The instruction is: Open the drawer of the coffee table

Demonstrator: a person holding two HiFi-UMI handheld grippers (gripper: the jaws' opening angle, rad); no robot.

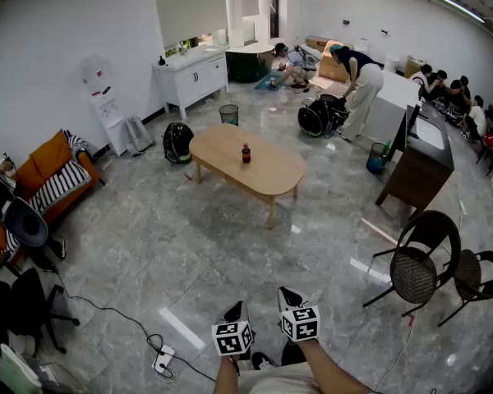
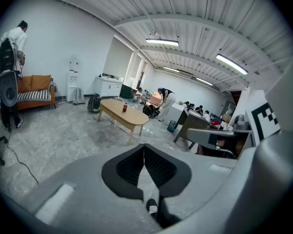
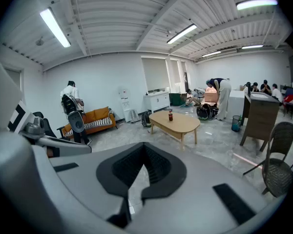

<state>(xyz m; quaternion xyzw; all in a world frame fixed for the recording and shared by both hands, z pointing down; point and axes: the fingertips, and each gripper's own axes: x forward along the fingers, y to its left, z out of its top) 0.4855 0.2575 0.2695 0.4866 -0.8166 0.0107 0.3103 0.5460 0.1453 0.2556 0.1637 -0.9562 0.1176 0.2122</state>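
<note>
You hold two grippers at the bottom centre, the left gripper [image 1: 235, 309] and the right gripper [image 1: 288, 295], each with jaws pressed together on nothing. One oval coffee table [image 1: 255, 173] stands mid-frame, well apart from them across glossy grey floor [image 1: 189, 245], with one bottle [image 1: 246, 153] on top. Two dark chairs [image 1: 416, 265] sit lower right, one orange sofa [image 1: 45, 175] at left. The table's drawer is too small to make out

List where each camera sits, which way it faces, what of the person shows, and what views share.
Head view: on the person's head, facing forward and steeply down at the oval light-wood coffee table; forearms, left tool and right tool show.
Left gripper view: on the left tool, along its shut jaws, toward the table.
Right gripper view: on the right tool, along its shut jaws, toward the table.
Shared: the table.
</note>
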